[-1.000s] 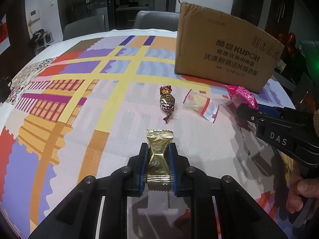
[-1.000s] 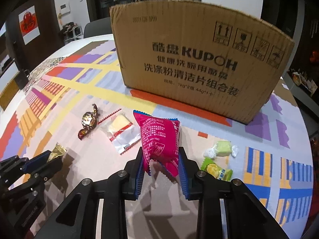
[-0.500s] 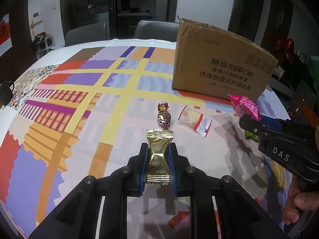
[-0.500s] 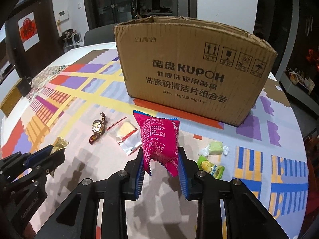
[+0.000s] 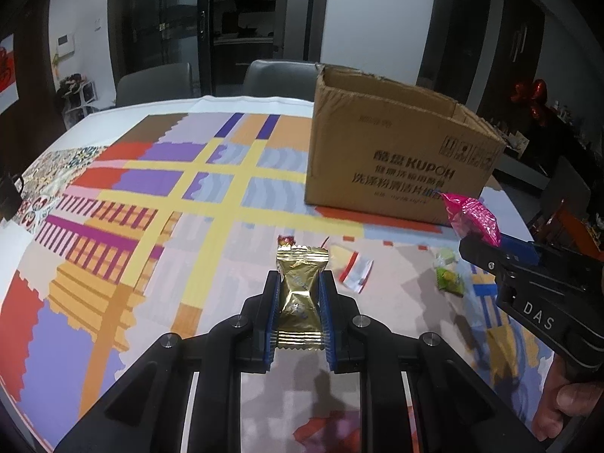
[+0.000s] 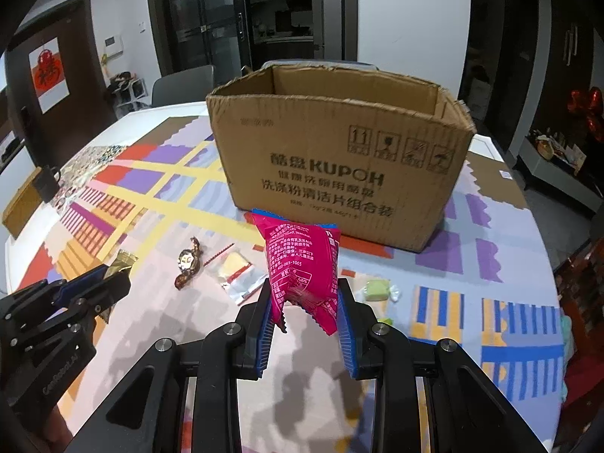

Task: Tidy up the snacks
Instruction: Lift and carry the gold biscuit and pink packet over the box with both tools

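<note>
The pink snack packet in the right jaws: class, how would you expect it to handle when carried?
The pink snack packet probably feels light and soft: its wrapper creases where the right gripper pinches it. It stands upright above the jaws, so it likely keeps some shape. The glossy film may slip.

White walls (image 6: 407,19) noted at 12 o'clock, lit evenly. Dark glass-fronted cabinet (image 6: 211,19) observed at 11 o'clock, reflective. Two grey chairs (image 5: 154,83) found against the far table edge, at 11 and 12 o'clock. Dark wooden door (image 6: 49,87) recorded at 9 o'clock, bearing a red paper decoration (image 6: 47,71). Wall panel (image 6: 113,43) seen beside it. Red ornament (image 6: 585,105) logged at 3 o'clock, above a low cluttered shelf (image 6: 558,162). Table covered in a multicoloured patterned cloth (image 5: 124,204).
</note>
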`<state>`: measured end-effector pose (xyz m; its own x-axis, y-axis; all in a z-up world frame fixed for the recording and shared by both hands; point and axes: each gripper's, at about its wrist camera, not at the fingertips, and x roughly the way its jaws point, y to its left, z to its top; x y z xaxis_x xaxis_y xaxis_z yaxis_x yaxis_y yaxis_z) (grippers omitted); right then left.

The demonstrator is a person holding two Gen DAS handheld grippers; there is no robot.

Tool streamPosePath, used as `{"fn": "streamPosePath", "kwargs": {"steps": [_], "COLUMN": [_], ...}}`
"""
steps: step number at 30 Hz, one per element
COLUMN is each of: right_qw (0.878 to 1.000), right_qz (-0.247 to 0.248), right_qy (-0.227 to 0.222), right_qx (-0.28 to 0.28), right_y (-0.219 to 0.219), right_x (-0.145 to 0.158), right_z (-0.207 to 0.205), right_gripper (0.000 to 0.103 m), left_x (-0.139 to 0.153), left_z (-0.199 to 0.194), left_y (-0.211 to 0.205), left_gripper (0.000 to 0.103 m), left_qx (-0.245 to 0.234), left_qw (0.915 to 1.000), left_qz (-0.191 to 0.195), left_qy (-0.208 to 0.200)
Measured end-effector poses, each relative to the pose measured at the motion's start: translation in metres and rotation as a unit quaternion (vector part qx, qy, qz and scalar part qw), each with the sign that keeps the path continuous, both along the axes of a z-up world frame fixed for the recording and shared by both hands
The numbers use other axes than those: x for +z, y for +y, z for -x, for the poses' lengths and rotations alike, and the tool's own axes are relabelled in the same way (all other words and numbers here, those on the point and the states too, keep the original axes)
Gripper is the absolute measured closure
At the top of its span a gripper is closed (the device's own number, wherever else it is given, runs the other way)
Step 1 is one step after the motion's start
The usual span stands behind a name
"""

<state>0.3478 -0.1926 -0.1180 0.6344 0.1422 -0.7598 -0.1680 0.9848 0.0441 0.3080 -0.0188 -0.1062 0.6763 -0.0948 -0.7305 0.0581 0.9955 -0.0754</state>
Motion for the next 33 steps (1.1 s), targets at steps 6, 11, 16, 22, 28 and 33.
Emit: {"fn": "streamPosePath", "kwargs": {"steps": [6, 11, 16, 22, 28, 33], "right_qw": [1.000, 1.000, 0.999, 0.999, 0.998, 0.997], "right_qz": [0.000, -0.003, -0.006, -0.008, -0.010, -0.016], "right_qy": [-0.009, -0.018, -0.030, -0.040, -0.052, -0.061], "right_qx": [-0.010, -0.016, -0.022, -0.027, -0.033, -0.040], "right_y": [-0.009, -0.015, -0.020, -0.025, -0.031, -0.037], "right_x": [0.016, 0.029, 0.045, 0.057, 0.070, 0.081], "right_z": [-0.002, -0.003, -0.005, -0.008, -0.011, -0.013], "right_gripper": [0.072, 0.072, 0.072, 0.072, 0.072, 0.072], "left_x": [0.015, 0.029, 0.042, 0.054, 0.070, 0.080], "left_z": [-0.007, -0.012, -0.017, -0.022, -0.030, -0.038], "left_y": [-0.007, -0.014, -0.020, -0.025, -0.031, -0.039], "left_gripper": [0.082, 0.082, 0.082, 0.082, 0.082, 0.082], "left_qx": [-0.008, -0.016, -0.022, -0.028, -0.038, -0.046], "left_qw": [0.9999, 0.9997, 0.9994, 0.9990, 0.9982, 0.9976], "left_qz": [0.001, 0.000, -0.003, -0.005, -0.007, -0.009], "left_qy": [-0.009, -0.019, -0.027, -0.034, -0.045, -0.052]}}
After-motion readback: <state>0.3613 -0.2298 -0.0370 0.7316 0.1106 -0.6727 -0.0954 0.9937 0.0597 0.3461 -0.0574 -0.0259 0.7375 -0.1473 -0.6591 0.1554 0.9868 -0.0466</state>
